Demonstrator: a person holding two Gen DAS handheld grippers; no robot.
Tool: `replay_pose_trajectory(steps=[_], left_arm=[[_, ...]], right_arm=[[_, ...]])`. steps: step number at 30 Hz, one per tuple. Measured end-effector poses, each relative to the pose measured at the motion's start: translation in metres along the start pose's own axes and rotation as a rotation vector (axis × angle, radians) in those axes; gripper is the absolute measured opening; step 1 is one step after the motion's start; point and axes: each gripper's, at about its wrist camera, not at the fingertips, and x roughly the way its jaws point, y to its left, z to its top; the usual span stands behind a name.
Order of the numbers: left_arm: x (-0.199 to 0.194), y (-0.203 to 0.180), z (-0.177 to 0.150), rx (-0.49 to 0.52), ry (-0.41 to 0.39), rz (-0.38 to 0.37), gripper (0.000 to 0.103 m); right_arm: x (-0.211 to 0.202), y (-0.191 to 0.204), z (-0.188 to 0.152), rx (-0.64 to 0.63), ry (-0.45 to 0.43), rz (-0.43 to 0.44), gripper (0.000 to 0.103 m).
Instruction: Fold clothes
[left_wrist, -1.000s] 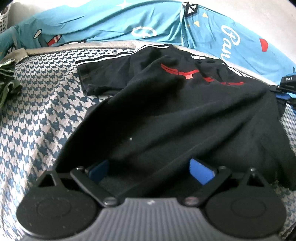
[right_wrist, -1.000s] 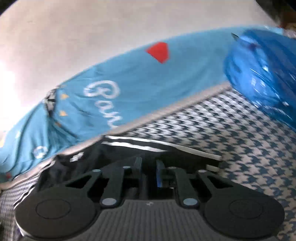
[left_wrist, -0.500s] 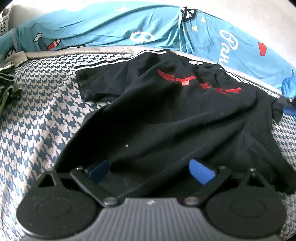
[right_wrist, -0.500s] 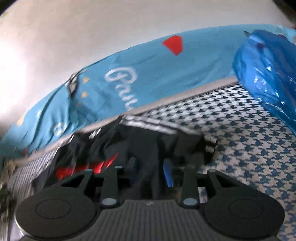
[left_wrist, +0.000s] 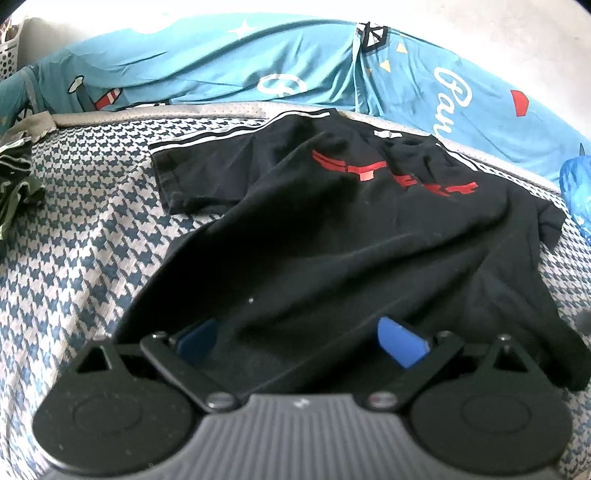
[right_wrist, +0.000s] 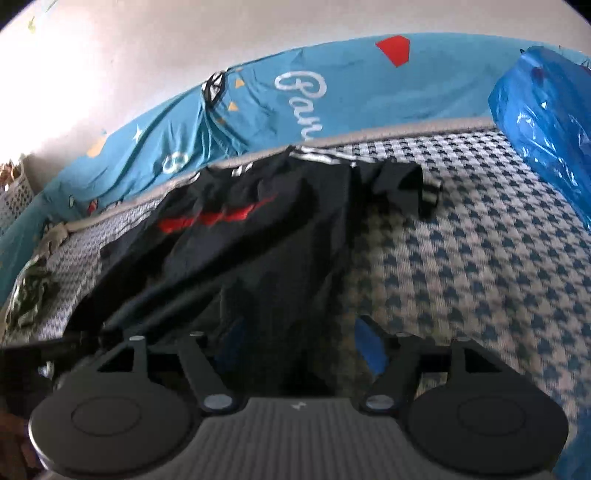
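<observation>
A black T-shirt (left_wrist: 332, 236) with red chest print and white shoulder stripes lies spread, a bit rumpled, on the houndstooth bed cover (left_wrist: 81, 258). My left gripper (left_wrist: 299, 341) sits at the shirt's near hem, its blue pads (left_wrist: 402, 343) wide apart with the hem lying loosely between them. In the right wrist view the same shirt (right_wrist: 258, 251) runs from the far edge down to my right gripper (right_wrist: 301, 347). Its jaws are opening, and the shirt's right edge lies between them without being pressed. The right sleeve (right_wrist: 402, 184) rests flat on the cover.
A blue printed sheet (left_wrist: 295, 70) lines the wall behind the bed. A shiny blue plastic bag (right_wrist: 543, 125) sits at the far right. A crumpled green garment (left_wrist: 14, 184) lies at the left edge, with a white basket (left_wrist: 9, 55) behind it.
The right gripper let go of the sleeve, opened its jaws and drew back along the shirt's right side toward the near hem. The sleeve now lies on the cover. The left gripper stayed put.
</observation>
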Motion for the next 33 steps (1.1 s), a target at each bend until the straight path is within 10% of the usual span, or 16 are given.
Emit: replay_pose_trajectory(steps=[13, 18, 23, 28, 33], left_arm=[[-0.001, 0.0, -0.001, 0.003, -0.001, 0.0, 0.098], [0.0, 0.0, 0.0, 0.005, 0.001, -0.003, 0.098], [0.001, 0.0, 0.0, 0.005, 0.002, -0.004, 0.098], [0.002, -0.002, -0.001, 0.015, 0.007, -0.001, 0.098], [0.002, -0.002, 0.0, 0.014, 0.003, 0.003, 0.098]], right_arm=[[0.015, 0.028, -0.032, -0.186, 0.053, -0.099, 0.068], [0.011, 0.022, -0.025, -0.133, 0.045, -0.03, 0.014], [-0.009, -0.021, -0.005, 0.221, -0.089, 0.146, 0.014], [-0.004, -0.041, -0.002, 0.324, -0.106, -0.104, 0.021], [-0.016, -0.034, 0.001, 0.247, -0.156, -0.141, 0.022]])
